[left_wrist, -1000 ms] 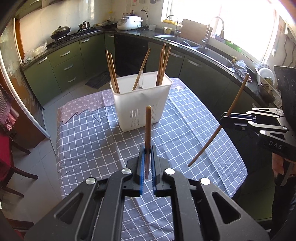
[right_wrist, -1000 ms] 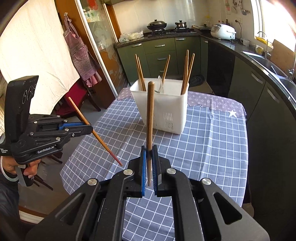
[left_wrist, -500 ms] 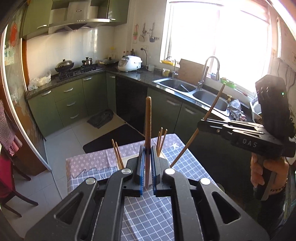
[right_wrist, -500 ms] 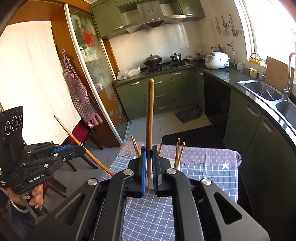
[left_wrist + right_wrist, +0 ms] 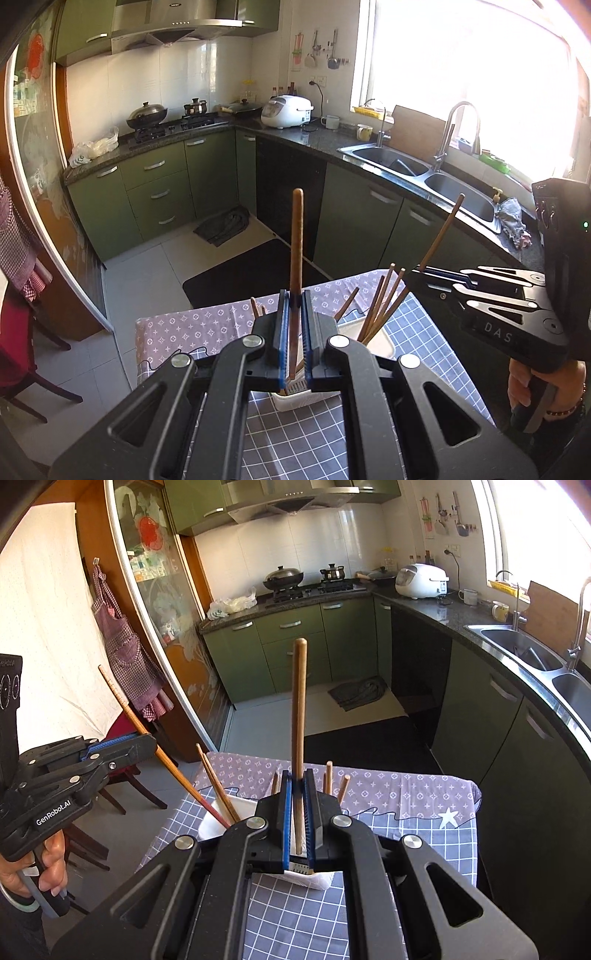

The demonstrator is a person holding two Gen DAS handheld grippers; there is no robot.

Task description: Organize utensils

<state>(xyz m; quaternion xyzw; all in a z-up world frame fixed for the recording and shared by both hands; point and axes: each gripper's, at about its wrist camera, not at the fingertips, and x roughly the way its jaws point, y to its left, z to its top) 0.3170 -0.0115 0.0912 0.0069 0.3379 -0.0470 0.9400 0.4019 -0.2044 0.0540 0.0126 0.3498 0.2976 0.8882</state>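
Gripping one chopstick (image 5: 295,258) each, both hand-held grippers (image 5: 294,343), checked tablecloth (image 5: 303,435), green kitchen cabinets (image 5: 159,184)

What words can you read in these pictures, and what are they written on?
"DAS": on the side of the right gripper.
"GenRobot.AI": on the side of the left gripper.
The range hood has a small mark on its front, too small to read.
The papers behind the glass door are too blurred to read.

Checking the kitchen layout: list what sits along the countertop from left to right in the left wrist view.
Plastic bag → wok → small pot → rice cooker → white mug → sink → crumpled rag.
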